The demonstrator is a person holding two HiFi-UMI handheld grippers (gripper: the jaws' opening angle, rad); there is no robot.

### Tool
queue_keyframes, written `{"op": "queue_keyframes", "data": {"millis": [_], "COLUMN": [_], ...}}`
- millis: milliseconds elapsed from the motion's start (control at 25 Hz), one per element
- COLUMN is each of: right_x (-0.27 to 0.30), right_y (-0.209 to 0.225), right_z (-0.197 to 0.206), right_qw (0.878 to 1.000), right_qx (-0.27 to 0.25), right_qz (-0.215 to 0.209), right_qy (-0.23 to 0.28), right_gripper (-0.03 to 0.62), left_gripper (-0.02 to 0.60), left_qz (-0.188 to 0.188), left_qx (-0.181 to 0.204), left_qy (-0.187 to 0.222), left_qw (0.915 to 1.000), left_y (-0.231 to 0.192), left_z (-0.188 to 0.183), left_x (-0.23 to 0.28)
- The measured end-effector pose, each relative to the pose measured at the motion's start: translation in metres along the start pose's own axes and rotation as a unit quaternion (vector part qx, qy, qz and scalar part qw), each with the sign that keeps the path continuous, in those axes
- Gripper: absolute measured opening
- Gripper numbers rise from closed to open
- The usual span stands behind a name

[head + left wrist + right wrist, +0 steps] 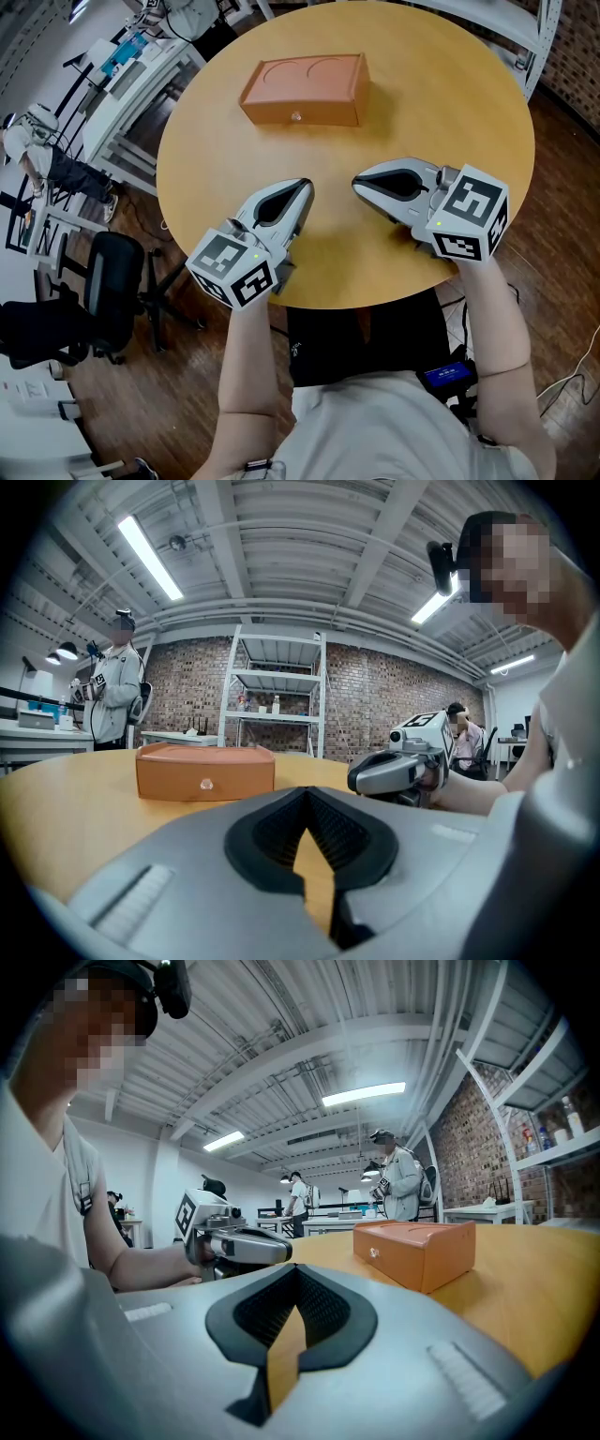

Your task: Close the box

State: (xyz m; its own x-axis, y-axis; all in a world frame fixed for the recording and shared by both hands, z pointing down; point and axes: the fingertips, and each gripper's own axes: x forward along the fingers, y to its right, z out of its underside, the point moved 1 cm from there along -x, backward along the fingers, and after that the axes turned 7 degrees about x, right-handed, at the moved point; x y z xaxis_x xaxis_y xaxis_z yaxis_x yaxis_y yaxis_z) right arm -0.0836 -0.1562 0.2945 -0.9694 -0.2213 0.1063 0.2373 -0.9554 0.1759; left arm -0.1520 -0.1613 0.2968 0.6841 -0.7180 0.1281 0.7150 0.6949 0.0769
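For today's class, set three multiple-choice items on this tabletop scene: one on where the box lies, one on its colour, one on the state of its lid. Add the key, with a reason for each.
1. Where on the table is the box?
A. At the near edge
B. Toward the far side
C. Overhanging the left edge

2. What colour is the box?
A. Orange
B. Blue
C. White

3. How is its lid?
A. Standing open
B. Lying beside the box
C. Down, shut

Key:
1 B: the left gripper and right gripper rest at the near edge, and the box lies beyond them.
2 A: all three views show it orange.
3 C: the head view shows the top lying flat on the body.
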Motion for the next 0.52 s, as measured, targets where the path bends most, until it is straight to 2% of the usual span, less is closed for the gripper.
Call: {"op": "queue_keyframes", "data": {"millis": [280, 520], "right_x": [-0.0009, 0.0005], "right_y": [-0.0007, -0.0007], "right_z": [0.0005, 0.0005], "right_qw": [1.000, 1.000], "right_qx": [-0.001, -0.001], "right_qz": [-0.001, 0.000], "right_qy": [0.000, 0.001], "right_gripper": [0.000, 0.000], "left_gripper": [0.000, 0.002], "left_qz": [-0.003, 0.001], "left_qx": [-0.001, 0.002], "left_qy": [-0.009, 0.005], "left_qw": [1.0000, 1.0000], "left_y": [0.0024, -0.0007], "left_z": [-0.0024, 0.0017], "left_x": [-0.0004, -0.0007]}}
